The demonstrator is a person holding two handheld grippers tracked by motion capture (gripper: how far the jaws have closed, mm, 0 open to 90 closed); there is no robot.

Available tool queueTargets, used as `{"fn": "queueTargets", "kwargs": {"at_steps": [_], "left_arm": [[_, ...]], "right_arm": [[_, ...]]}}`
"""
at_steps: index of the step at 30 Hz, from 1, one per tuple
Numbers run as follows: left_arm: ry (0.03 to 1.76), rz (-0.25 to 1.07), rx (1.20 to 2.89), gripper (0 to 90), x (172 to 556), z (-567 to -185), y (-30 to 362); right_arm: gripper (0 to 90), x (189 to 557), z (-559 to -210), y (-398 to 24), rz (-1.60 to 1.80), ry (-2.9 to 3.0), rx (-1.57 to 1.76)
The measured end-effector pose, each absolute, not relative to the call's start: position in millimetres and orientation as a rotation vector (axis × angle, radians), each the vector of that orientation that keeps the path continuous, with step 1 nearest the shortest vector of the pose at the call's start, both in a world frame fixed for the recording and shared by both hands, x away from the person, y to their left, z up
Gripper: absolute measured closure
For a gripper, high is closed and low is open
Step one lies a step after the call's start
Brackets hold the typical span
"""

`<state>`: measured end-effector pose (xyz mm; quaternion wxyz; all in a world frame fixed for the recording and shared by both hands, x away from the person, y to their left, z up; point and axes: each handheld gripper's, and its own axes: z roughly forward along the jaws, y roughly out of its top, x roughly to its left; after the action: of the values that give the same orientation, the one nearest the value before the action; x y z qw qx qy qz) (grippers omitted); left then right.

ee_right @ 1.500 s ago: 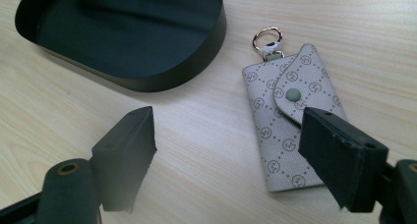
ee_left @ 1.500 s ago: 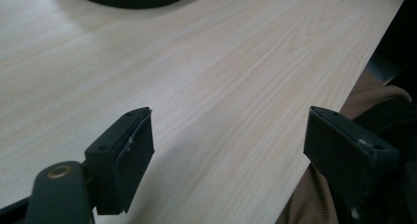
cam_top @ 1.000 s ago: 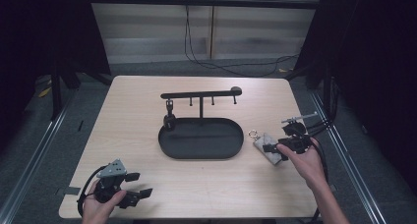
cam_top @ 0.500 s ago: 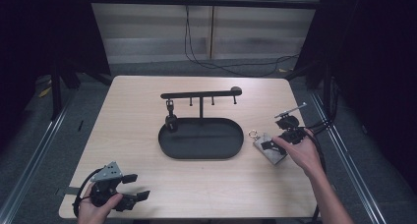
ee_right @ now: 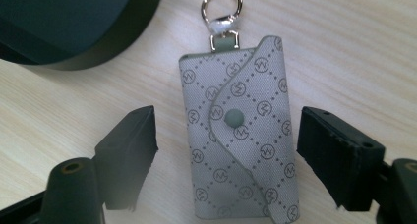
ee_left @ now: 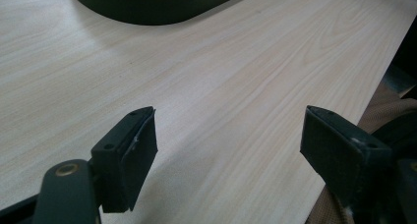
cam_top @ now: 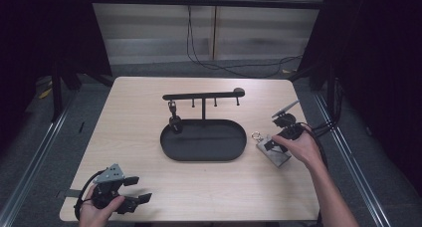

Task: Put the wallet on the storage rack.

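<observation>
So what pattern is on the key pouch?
Grey key pouch with dotted diamonds and circled logos; clearest in the right gripper view.

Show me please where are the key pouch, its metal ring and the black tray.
key pouch (ee_right: 236,130), right gripper view, on the flap near its snap button.
metal ring (ee_right: 221,5), right gripper view, on the clasp's round loop.
black tray (cam_top: 204,140), high view, on its bare floor.

Woven-cloth key pouch (ee_right: 241,135), wood-grain table (ee_left: 246,86)

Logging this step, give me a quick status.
Right tongs open, straddling the pouch. Left tongs open, idle. Pouch flat on table, nothing blocking.
</observation>
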<state>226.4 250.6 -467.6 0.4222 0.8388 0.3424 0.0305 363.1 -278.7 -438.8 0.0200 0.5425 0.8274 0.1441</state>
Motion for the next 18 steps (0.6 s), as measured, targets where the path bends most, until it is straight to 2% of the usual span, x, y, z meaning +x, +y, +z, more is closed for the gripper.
{"fn": "queueTargets", "kwargs": {"at_steps": [6,18], "left_arm": [[0.874,0.057,2.084,21.6,228.1,-468.7,252.6],[0.865,0.053,2.098,21.6,227.9,-468.7,250.9]], "right_arm": [[20.8,370.1,-455.3,-278.0,0.317,2.604,1.675],[24.9,375.6,-467.4,-269.9,0.243,2.638,1.638]]}}
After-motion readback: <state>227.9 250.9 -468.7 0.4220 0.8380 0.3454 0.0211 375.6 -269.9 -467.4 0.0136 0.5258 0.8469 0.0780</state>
